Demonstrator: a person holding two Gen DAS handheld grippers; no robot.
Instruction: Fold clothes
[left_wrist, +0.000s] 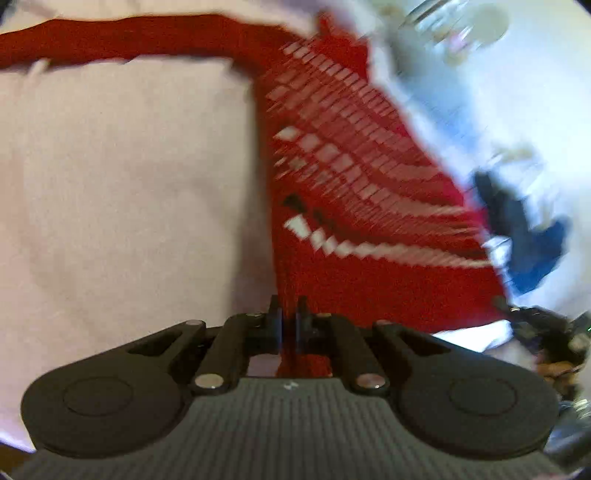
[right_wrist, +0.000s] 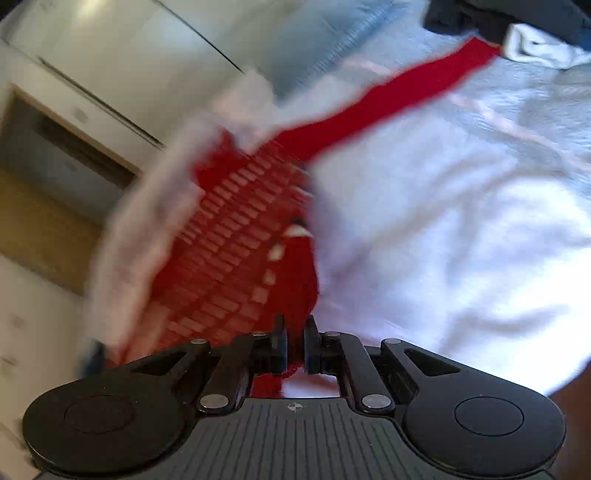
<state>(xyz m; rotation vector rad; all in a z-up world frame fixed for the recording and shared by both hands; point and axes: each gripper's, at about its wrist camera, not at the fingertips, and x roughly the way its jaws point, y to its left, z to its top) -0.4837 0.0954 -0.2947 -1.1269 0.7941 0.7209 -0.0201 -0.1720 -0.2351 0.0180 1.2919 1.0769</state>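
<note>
Your left gripper (left_wrist: 289, 314) has its fingers pressed nearly together on an edge of the red garment (left_wrist: 369, 206), with a fold of red cloth caught between the pads. From there the garment runs up and away over the pale bedsheet (left_wrist: 122, 192), its white checked pattern smeared by blur, and one long red sleeve reaches off to the left edge of the view.

Your right gripper (right_wrist: 295, 334) is pinching the same red garment (right_wrist: 236, 236), red fabric bunched between its closed fingers. The cloth spreads away to the upper left; a sleeve stretches toward the upper right, where its end disappears under a heap of dark and white clothes (right_wrist: 524, 33), cut off by the frame.

Both views are heavily blurred, so you cannot make out the garment's outline. No containers are visible.
</note>
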